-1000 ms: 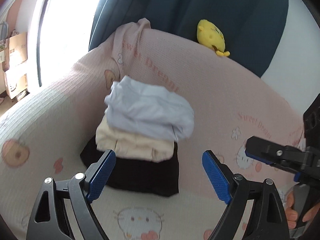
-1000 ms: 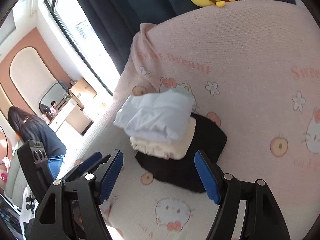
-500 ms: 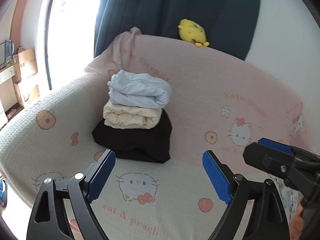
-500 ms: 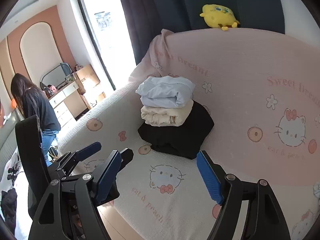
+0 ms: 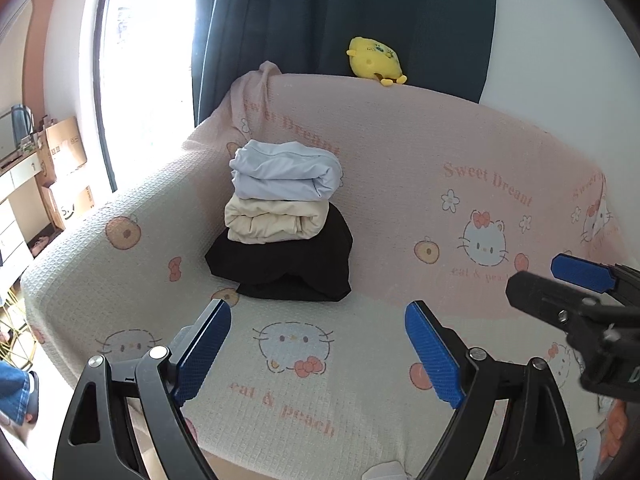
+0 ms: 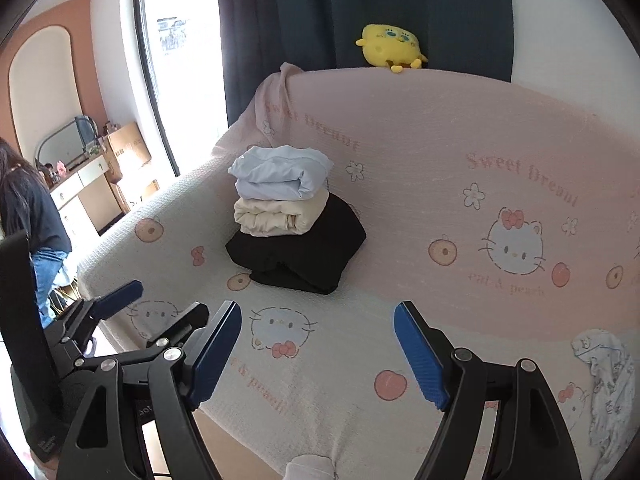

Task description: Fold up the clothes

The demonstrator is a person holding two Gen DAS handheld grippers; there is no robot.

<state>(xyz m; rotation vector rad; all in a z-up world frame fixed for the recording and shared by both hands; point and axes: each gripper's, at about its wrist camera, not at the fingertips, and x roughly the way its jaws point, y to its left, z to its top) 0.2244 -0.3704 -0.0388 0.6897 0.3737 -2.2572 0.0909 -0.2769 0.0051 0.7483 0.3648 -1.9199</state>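
A sofa (image 5: 500, 152) draped in a pink cartoon-print blanket filled both views, with a dark curtain (image 6: 400, 8) behind it and a yellow plush toy (image 6: 390, 48) perched on its back. On the seat near the window end sat a stack of 3 folded garments: a black one (image 5: 288, 264) at the bottom, a cream one (image 5: 276, 220) on it, and a pale blue one (image 5: 286, 174) on top. That much of the folding looked finished. A crumpled patterned cloth (image 6: 604, 384) lay at the blanket's other end, well apart from the stack, and seemed to be what remained. The left gripper (image 5: 318, 352) hovered over bare blanket with its jaws wide apart, holding nothing. The right gripper (image 6: 318, 350) was likewise spread wide and empty, its jaws just finishing opening.
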